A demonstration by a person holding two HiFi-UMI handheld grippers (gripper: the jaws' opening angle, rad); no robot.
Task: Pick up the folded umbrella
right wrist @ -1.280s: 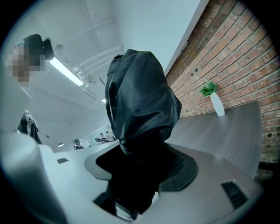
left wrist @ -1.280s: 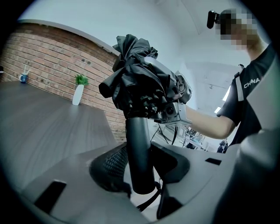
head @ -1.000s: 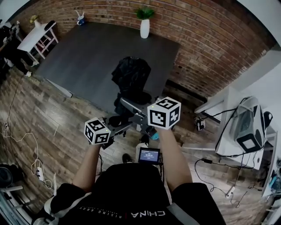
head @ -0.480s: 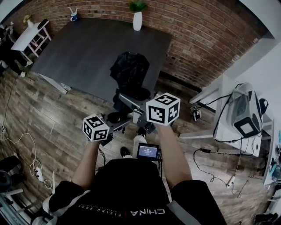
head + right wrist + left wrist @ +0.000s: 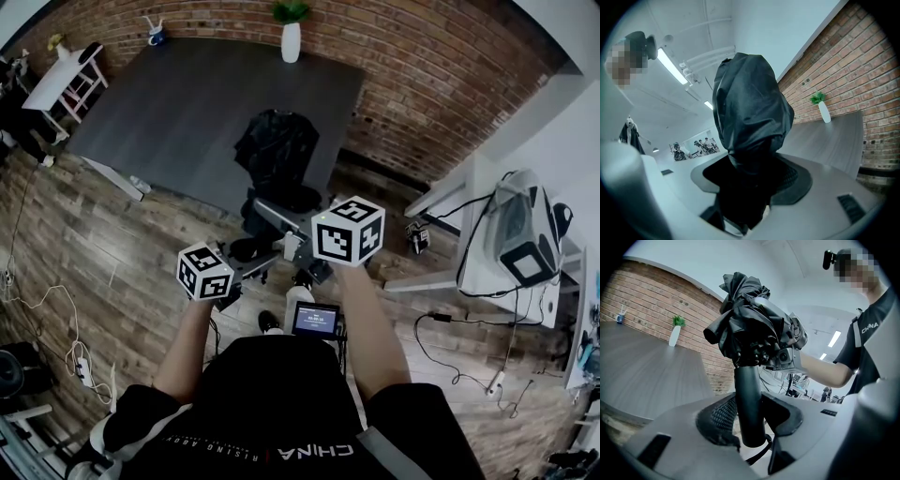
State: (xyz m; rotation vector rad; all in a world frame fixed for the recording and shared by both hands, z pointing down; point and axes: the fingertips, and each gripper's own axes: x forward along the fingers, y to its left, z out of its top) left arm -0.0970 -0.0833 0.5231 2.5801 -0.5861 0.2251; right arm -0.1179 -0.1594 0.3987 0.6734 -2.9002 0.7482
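Note:
The folded umbrella [image 5: 277,159] is black, with bunched fabric and a smooth round handle, and hangs in the air between both grippers above the near edge of the dark table. In the left gripper view the handle [image 5: 749,404] stands upright between the jaws of my left gripper [image 5: 750,420], which is shut on it, with the crumpled canopy [image 5: 750,324] above. In the right gripper view my right gripper [image 5: 750,187] is shut on the black fabric [image 5: 750,108], which fills the space between the jaws. In the head view my left gripper [image 5: 242,258] sits left of my right gripper [image 5: 286,234].
A dark grey table [image 5: 187,103] lies ahead, against a brick wall [image 5: 441,84], with a white vase and plant [image 5: 291,37] at its far edge. A white desk with a machine [image 5: 520,244] stands at the right. Cables [image 5: 459,347] trail over the wooden floor.
Both grippers and the umbrella have shifted a little together across the view, mostly in the first half second. Both grips look the same.

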